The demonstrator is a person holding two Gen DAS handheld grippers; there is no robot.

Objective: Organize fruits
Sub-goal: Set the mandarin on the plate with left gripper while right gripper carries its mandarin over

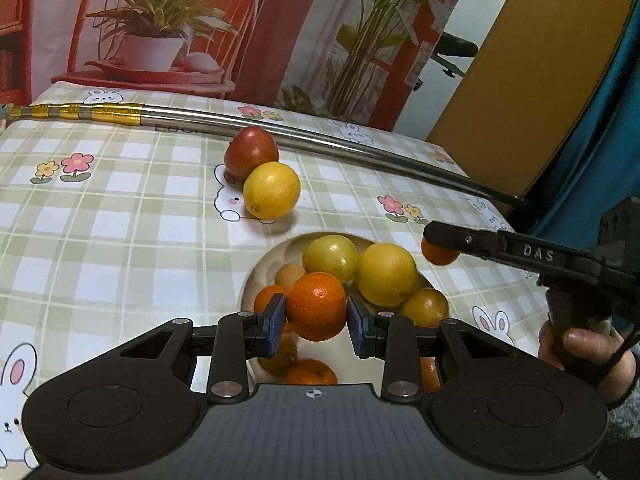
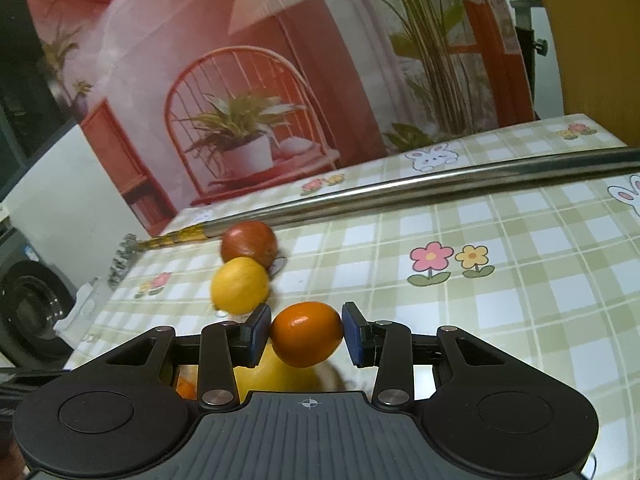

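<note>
Both sets of fingers grip fruit: left gripper (image 1: 316, 320) clamps a mandarin (image 1: 316, 306) over the bowl (image 1: 256, 276), right gripper (image 2: 306, 334) an orange (image 2: 306, 334) (keep grips firm, lower gently).

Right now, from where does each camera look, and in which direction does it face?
Left wrist: sits on the left gripper, looks down over the bowl toward the backdrop; its pads grip an orange; the right gripper and a hand show at the right.
Right wrist: sits on the right gripper, looks across the table; its pads grip a small orange.
Shared: the lemon, red fruit and metal rod.
</note>
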